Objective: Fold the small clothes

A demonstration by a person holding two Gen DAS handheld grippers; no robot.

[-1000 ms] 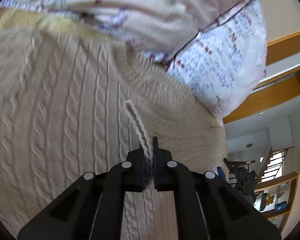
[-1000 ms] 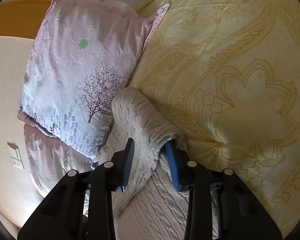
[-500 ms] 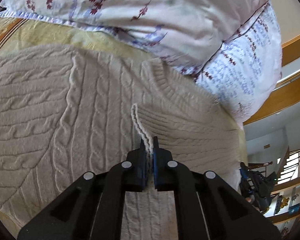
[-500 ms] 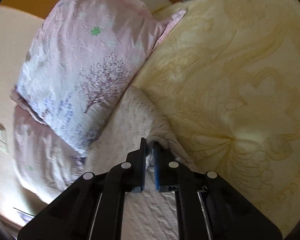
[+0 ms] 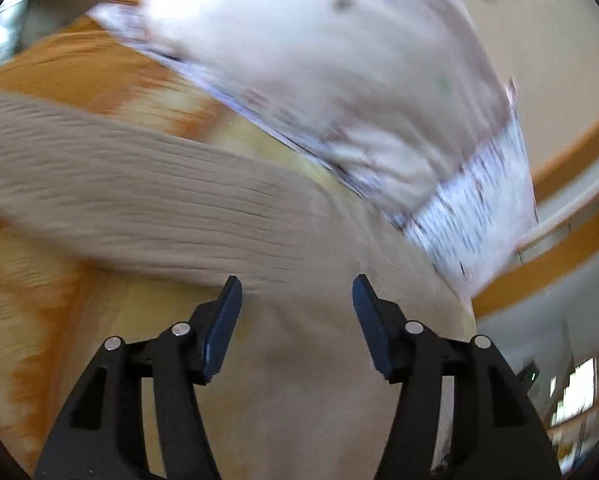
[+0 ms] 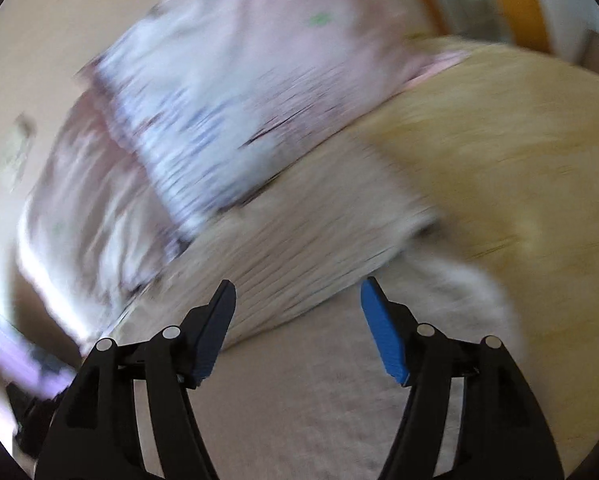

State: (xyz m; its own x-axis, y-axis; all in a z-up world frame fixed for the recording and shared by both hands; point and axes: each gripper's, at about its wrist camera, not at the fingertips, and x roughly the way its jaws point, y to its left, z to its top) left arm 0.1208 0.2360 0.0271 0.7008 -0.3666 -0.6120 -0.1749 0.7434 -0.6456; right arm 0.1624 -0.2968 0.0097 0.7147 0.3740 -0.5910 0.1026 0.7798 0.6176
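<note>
A cream cable-knit sweater (image 5: 171, 208) lies on the yellow patterned bedspread (image 5: 31, 280); both views are motion-blurred. In the left wrist view a sleeve or folded band of it runs across from the left, and my left gripper (image 5: 297, 290) is open and empty just above the knit. In the right wrist view the sweater (image 6: 307, 248) lies below the pillows, and my right gripper (image 6: 297, 292) is open and empty over it. Neither gripper holds any fabric.
Pink and white floral pillows (image 5: 339, 92) lie at the head of the bed, also in the right wrist view (image 6: 227, 92). The yellow bedspread (image 6: 507, 168) stretches to the right. A wooden bed frame (image 5: 571, 248) and a beige wall stand behind.
Both grippers were shut on the sweater's knit half a second ago; both have opened and let go. Both cameras are swinging fast, and the sweater now lies lower in the views.
</note>
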